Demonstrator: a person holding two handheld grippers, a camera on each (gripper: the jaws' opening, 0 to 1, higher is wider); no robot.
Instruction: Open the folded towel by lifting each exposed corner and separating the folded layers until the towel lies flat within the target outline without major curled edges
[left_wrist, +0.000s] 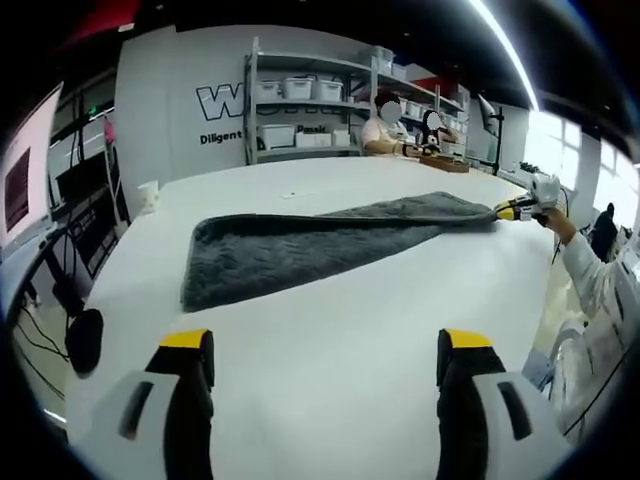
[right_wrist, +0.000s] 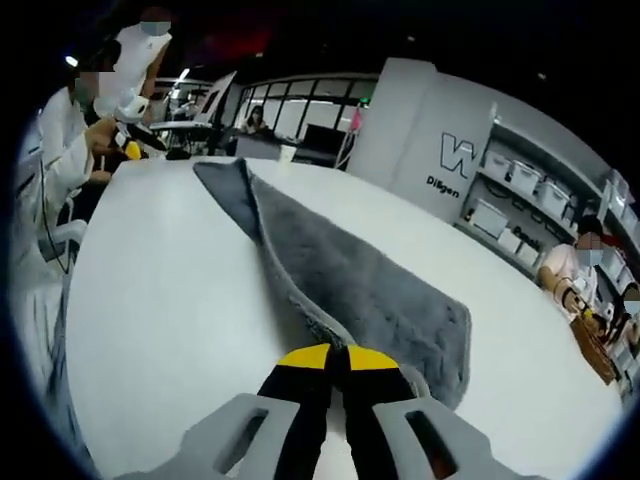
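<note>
While the left gripper (left_wrist: 325, 372) hovers with jaws spread wide over bare white table (left_wrist: 330, 330), the grey towel (left_wrist: 300, 245) lies folded lengthwise across the tabletop. Right gripper (right_wrist: 337, 358) has jaws pinched together on the towel's near corner. Shelving with bins (left_wrist: 300, 105) stands behind.

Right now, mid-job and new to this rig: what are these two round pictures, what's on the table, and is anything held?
No robot here: a person holds a two-fingered gripper in each hand, with a fisheye camera riding on each. The left gripper view looks past the open, empty left gripper across the white table at the folded grey towel. The right gripper is shut on the towel's near edge; in the left gripper view it shows at the towel's far right corner.
</note>
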